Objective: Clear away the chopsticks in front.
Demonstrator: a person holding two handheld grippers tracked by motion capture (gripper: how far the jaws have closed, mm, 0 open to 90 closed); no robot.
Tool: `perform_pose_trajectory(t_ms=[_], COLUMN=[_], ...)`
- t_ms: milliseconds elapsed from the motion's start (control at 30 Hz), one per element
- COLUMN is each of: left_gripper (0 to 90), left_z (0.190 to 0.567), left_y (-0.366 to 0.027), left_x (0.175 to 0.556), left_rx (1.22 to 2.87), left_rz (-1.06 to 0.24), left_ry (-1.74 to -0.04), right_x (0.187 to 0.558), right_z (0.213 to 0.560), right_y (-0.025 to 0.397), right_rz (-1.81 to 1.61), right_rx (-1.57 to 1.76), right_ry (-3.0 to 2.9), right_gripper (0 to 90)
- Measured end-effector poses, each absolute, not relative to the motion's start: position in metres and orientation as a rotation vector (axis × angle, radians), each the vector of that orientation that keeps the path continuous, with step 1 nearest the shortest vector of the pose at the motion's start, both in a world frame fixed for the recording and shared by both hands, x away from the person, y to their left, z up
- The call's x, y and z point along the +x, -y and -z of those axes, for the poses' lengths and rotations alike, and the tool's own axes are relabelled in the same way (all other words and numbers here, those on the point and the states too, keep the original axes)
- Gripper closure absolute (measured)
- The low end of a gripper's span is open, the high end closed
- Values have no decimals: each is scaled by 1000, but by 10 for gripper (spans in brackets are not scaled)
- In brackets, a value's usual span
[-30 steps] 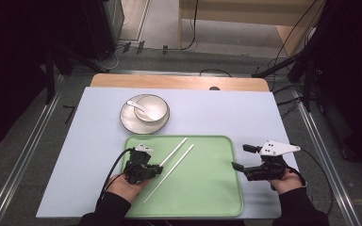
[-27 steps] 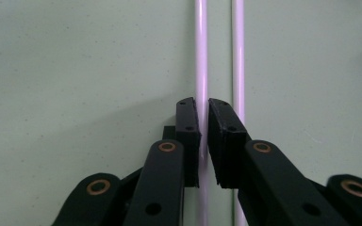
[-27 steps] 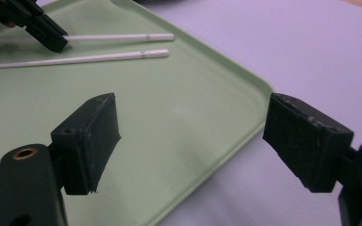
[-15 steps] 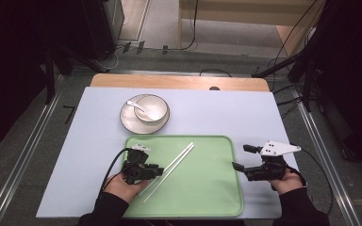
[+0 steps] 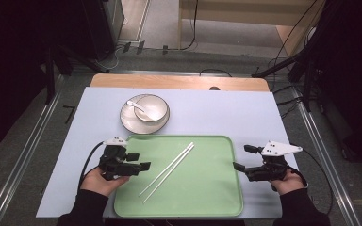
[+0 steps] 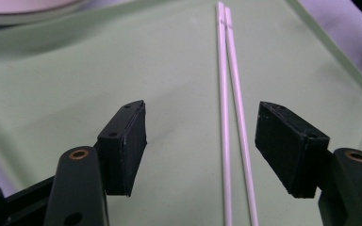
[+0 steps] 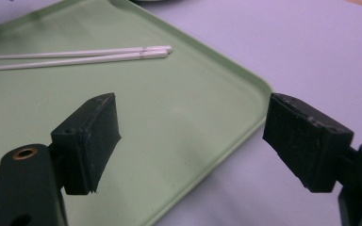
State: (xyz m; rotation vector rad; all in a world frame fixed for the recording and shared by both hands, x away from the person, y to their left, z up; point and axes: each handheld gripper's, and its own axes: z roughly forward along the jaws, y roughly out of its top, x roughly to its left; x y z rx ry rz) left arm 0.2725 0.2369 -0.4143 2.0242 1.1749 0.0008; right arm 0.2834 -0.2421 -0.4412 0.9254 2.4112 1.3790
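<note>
High view: chopsticks (image 5: pixel 167 169) lie diagonally on green tray (image 5: pixel 217 197); left gripper (image 5: pixel 139 162) beside them, right gripper (image 5: pixel 239 158) at tray's right edge, both gaping, empty.
Left gripper view: chopsticks (image 6: pixel 226 117) off-centre; shift to centre them, probably lower, then close.
Right gripper view: jaws wide, tray rim (image 7: pixel 245 127) between.

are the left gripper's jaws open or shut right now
Open: the left gripper has its jaws wide apart, with the chopsticks lying between them, untouched.

Tray (image 5: pixel 207 197): smooth matt green plastic
Chopsticks (image 5: pixel 167 168): glossy white plastic
Bowl (image 5: pixel 151 109): glazed ceramic
Worktop (image 5: pixel 226 113): matt, pale
</note>
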Motion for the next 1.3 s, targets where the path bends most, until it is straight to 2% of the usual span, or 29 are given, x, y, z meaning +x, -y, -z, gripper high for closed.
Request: perform_pose_trajectory(t_ms=[233, 600, 1300], left_gripper=[321, 313, 300], left_z=[407, 402, 404], left_y=[-266, -313, -378], left_x=[267, 253, 237], left_rx=[1983, 1970, 1902], left_rz=[-27, -149, -345], left_ry=[-1165, -1167, -1096], right_x=[283, 283, 282], right_z=[441, 440, 438], right_y=[243, 245, 251], right_rz=[-1382, -1393, -1416], right_rx=[935, 940, 957], right_ry=[-2407, -2399, -2369], right_gripper=[195, 196, 196])
